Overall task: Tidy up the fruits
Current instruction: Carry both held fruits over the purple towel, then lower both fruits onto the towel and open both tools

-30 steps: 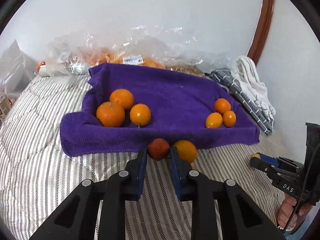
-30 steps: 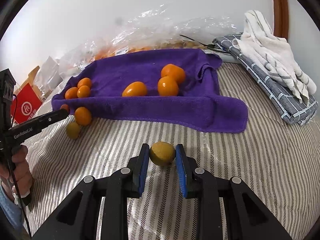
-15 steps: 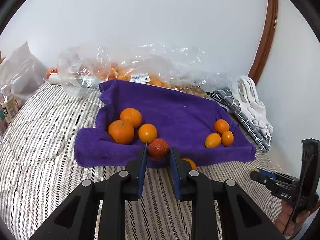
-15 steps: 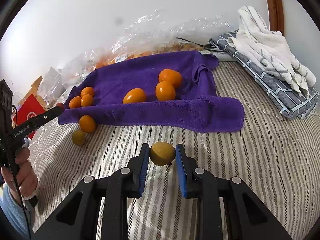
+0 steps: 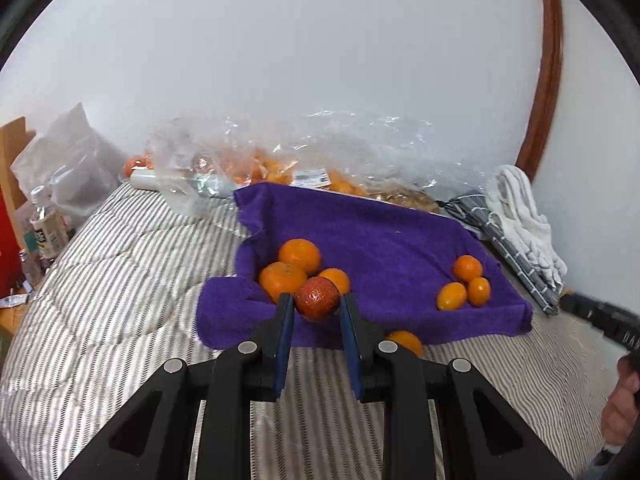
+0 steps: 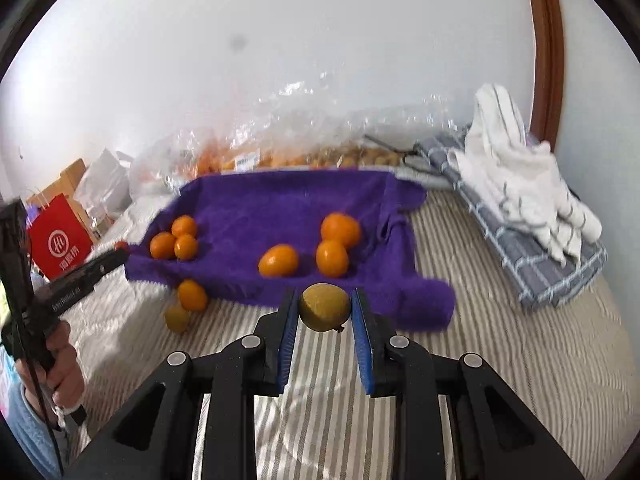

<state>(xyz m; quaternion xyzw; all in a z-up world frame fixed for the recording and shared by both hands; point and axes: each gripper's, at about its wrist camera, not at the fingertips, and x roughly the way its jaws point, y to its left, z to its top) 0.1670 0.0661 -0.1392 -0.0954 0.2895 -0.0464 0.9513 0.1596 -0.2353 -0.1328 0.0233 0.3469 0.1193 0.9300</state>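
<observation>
My left gripper (image 5: 317, 305) is shut on a reddish-orange fruit (image 5: 318, 299), held just above the front edge of the purple towel (image 5: 380, 236). Right behind it lie three large oranges (image 5: 299, 255). Three small orange fruits (image 5: 466, 269) sit at the towel's right side, and one more orange fruit (image 5: 404, 342) lies on the bed under the towel's edge. My right gripper (image 6: 325, 312) is shut on a yellow-green fruit (image 6: 325, 307), raised over the striped bed before the purple towel (image 6: 280, 200). An orange fruit (image 6: 192, 295) and a yellow-green one (image 6: 177, 319) lie loose on the bed.
A clear plastic bag (image 5: 320, 160) with more fruit lies against the wall behind the towel. Folded white and grey cloths (image 6: 520, 200) are stacked at the right. A red paper bag (image 6: 60, 240) and bottles (image 5: 44, 228) stand off the bed's left side.
Both grippers have risen with their fruit. The left one has carried the reddish fruit up to the towel's front edge by the large oranges. The right one has lifted the yellow-green fruit off the bed.
</observation>
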